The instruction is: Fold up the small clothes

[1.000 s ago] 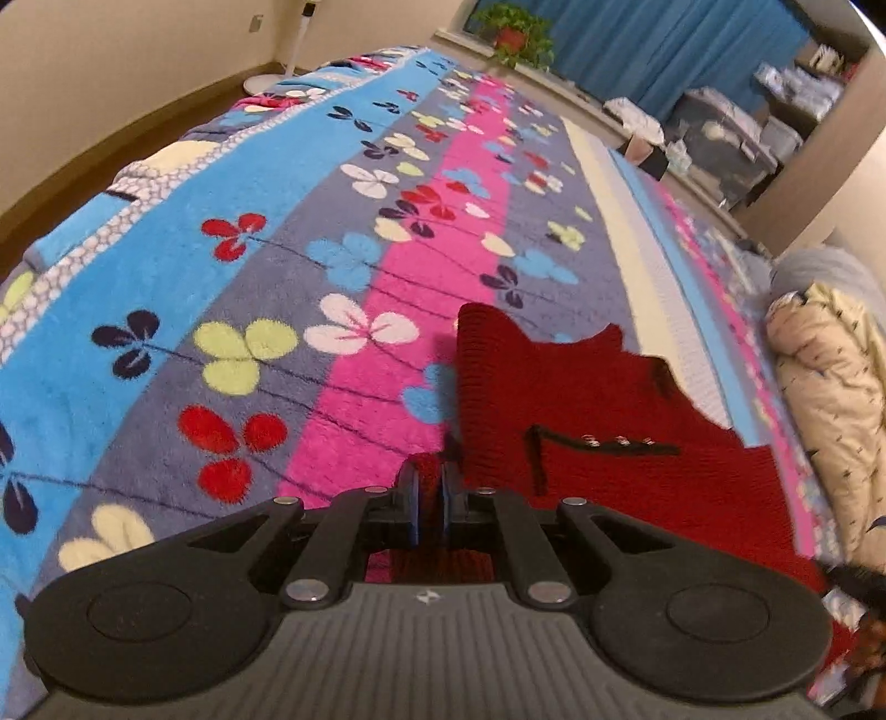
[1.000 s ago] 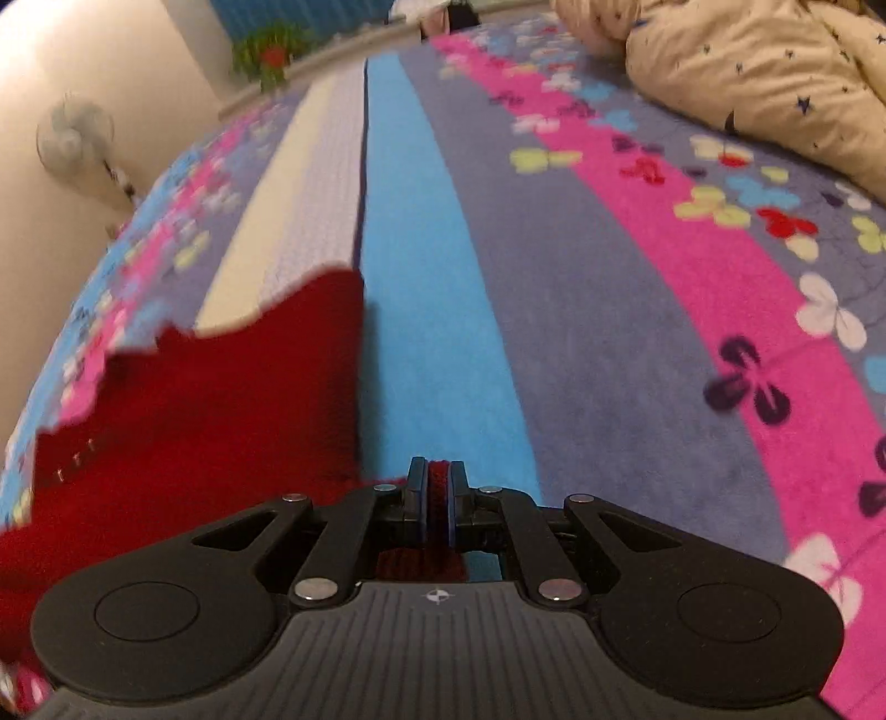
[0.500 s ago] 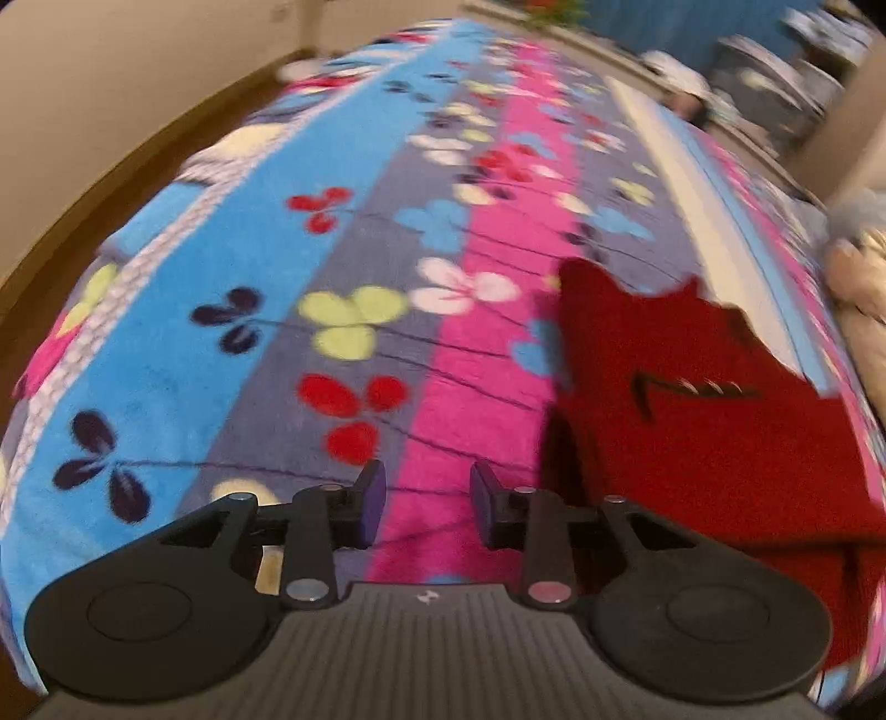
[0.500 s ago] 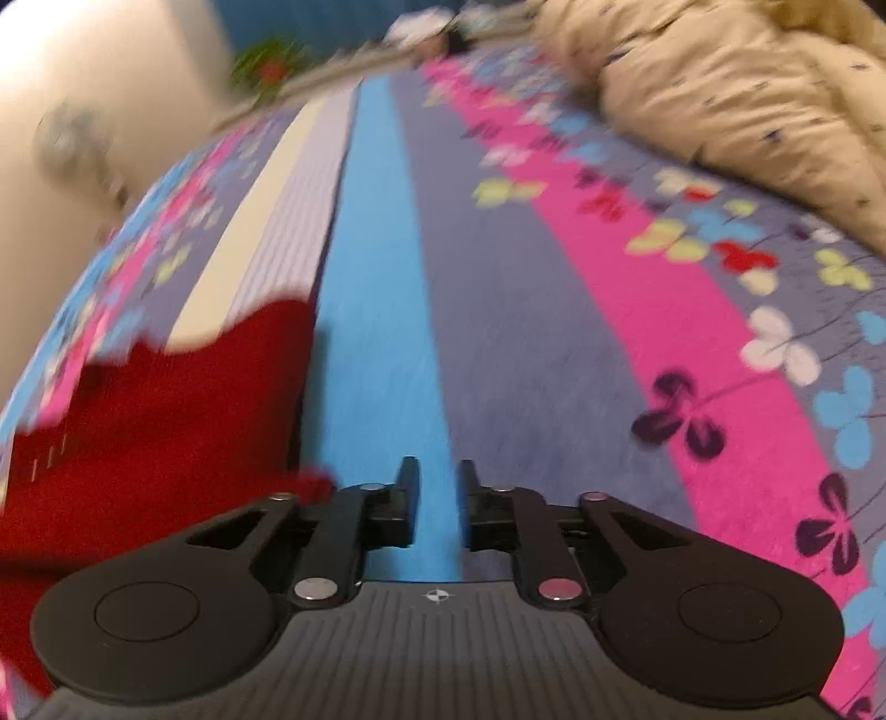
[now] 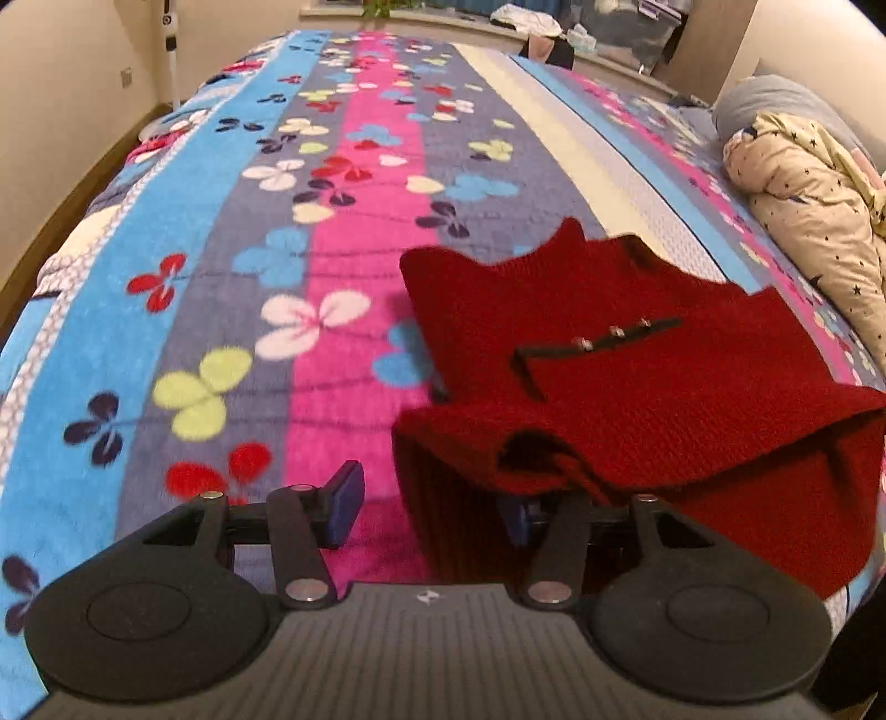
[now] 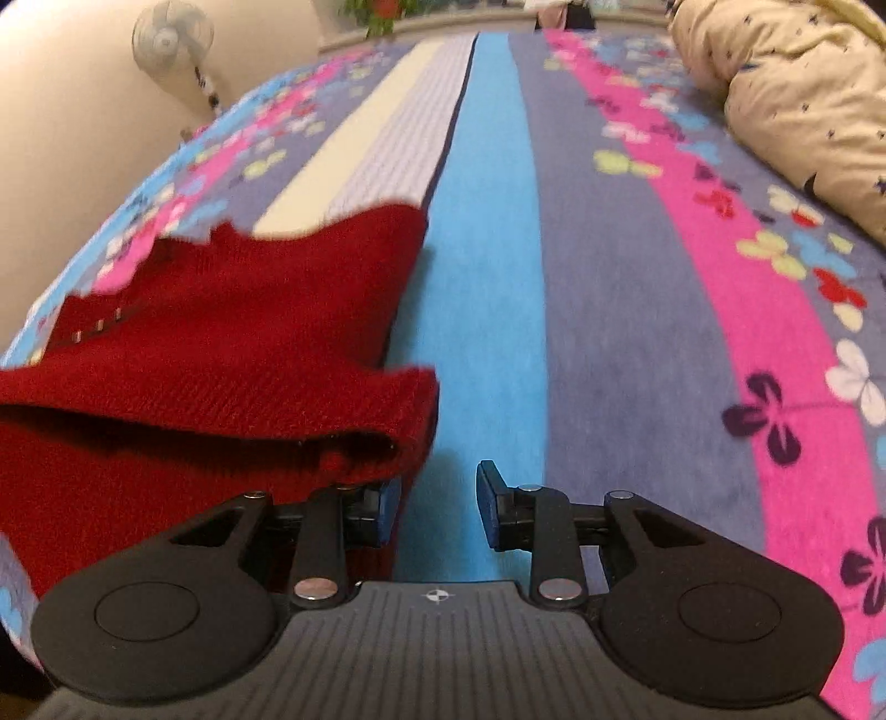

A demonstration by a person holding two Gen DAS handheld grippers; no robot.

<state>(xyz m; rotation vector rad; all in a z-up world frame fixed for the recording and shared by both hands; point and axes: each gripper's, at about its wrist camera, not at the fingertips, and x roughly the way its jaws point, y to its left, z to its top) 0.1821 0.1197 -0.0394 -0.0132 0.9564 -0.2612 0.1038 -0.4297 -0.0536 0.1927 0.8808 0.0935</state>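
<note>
The left gripper (image 5: pixel 429 512) is nearest in its view, pointing down at the bed; its jaws have just been opening and now stand apart, with the near corner of the red sweater (image 5: pixel 637 376) draped over the right-hand finger (image 5: pixel 518 520) and no pad pressing on the cloth. The left-hand finger (image 5: pixel 344 501) is clear of the sweater, above the pink stripe. The right gripper (image 6: pixel 437 507) also has jaws that have just been opening; they stand apart over the blue stripe with nothing clamped between them, and the folded hem of the sweater (image 6: pixel 221 354) hangs over the left-hand finger (image 6: pixel 382 512). The right-hand finger (image 6: pixel 490 507) is free of cloth. The sweater lies on the blanket (image 5: pixel 221 232), its near edge turned back on itself so that a doubled layer faces the grippers; a dark placket with small buttons (image 5: pixel 612 332) runs across its upper face. Beyond the sweater the striped, flower-printed blanket extends to the far edge of the bed. A cream quilt (image 6: pixel 803 94) with small dark stars lies bunched at the right. A standing fan (image 6: pixel 171 39) stands against the wall at the far left, and a potted plant (image 6: pixel 376 11) sits on the far sill.
</note>
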